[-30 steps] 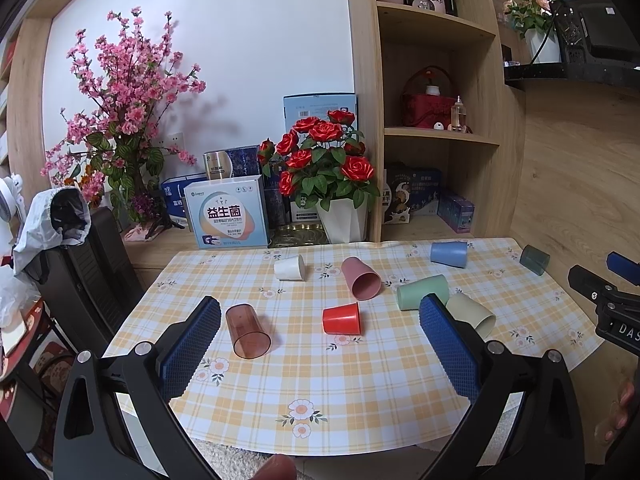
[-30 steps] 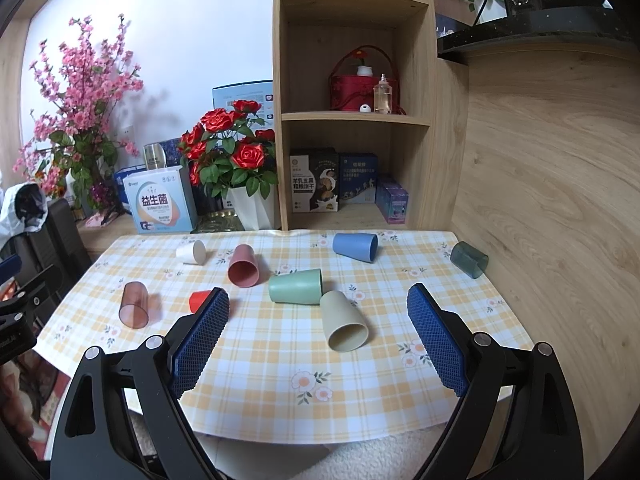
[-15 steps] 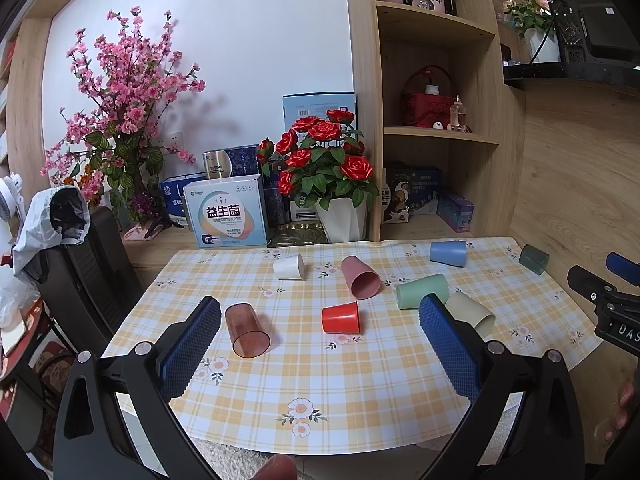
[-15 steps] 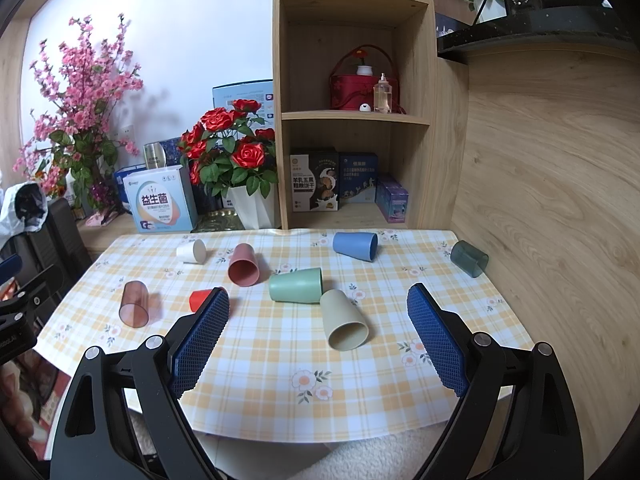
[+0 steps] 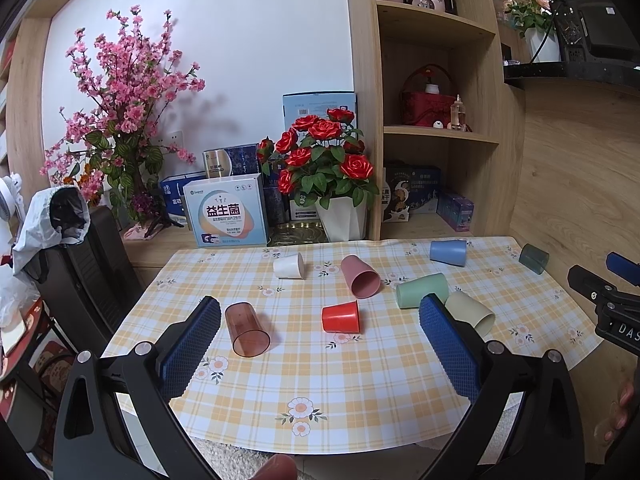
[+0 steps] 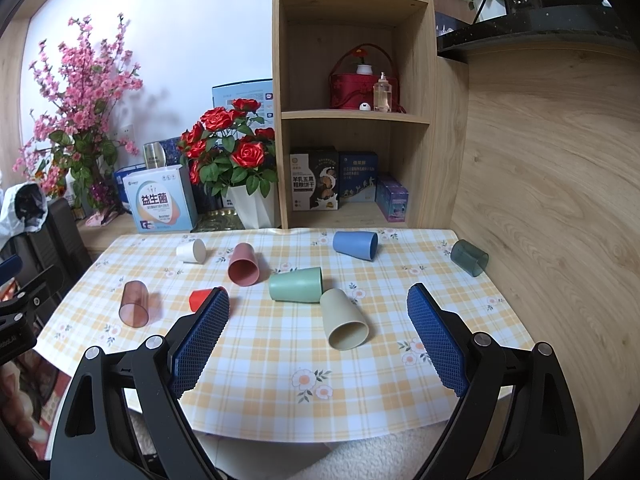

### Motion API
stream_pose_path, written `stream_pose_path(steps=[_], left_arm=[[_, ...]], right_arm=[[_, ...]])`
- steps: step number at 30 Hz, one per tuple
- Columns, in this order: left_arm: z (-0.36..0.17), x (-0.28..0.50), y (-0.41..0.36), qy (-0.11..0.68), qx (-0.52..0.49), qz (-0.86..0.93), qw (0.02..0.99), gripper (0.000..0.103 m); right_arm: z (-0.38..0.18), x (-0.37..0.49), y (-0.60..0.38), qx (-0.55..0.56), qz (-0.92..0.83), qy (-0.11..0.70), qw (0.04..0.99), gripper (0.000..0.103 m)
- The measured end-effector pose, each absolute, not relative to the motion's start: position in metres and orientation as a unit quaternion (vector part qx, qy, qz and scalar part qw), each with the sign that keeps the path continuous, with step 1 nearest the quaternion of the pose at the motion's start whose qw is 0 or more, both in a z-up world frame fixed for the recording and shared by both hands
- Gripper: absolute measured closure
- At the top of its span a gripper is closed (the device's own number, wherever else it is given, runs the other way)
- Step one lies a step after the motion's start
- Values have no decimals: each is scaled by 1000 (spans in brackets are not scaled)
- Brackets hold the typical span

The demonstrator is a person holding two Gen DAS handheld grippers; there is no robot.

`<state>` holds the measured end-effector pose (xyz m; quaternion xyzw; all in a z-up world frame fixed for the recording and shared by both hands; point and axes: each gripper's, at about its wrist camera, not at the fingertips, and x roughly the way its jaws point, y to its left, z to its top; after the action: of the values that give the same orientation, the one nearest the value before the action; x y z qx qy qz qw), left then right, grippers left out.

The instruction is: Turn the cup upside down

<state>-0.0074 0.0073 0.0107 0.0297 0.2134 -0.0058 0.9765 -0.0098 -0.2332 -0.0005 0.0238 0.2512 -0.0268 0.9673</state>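
Several cups lie on their sides on the yellow checked table [image 5: 320, 380]: a clear brown cup [image 5: 246, 330], a red cup [image 5: 341, 317], a pink cup [image 5: 360, 277], a white cup [image 5: 288, 266], a green cup [image 5: 420, 290], a beige cup [image 6: 344, 320], a blue cup [image 6: 355, 245] and a dark clear cup [image 6: 469, 258]. My left gripper [image 5: 320, 344] is open and empty above the table's near edge. My right gripper [image 6: 318, 338] is open and empty, with the beige cup between its fingers further off.
A white pot of red roses [image 5: 344, 216], boxes [image 5: 226, 216] and a wooden shelf unit [image 6: 352, 120] stand behind the table. A wooden wall [image 6: 540, 200] bounds the right side. A dark chair [image 5: 88, 272] stands at the left.
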Motion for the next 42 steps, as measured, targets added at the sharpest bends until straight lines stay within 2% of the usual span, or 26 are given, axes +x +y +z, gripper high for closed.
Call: stream_pose_path(steps=[23,31,36,42], left_arm=[[13,-12,11,218,27,-5,975,6],[-10,5,11,240,19,3,971,6],[-12,19,11,249,22,0,968,6],[-22,56,17,255,53,6,965,6]], right_arm=[[0,-9,-234,25,-26,253,967,15],[-8,-7,-235,35,-21,265,963,15],[-14,13,-245,33,2,289,957,15],[-27,75,-268,-34,26,328,944,15]])
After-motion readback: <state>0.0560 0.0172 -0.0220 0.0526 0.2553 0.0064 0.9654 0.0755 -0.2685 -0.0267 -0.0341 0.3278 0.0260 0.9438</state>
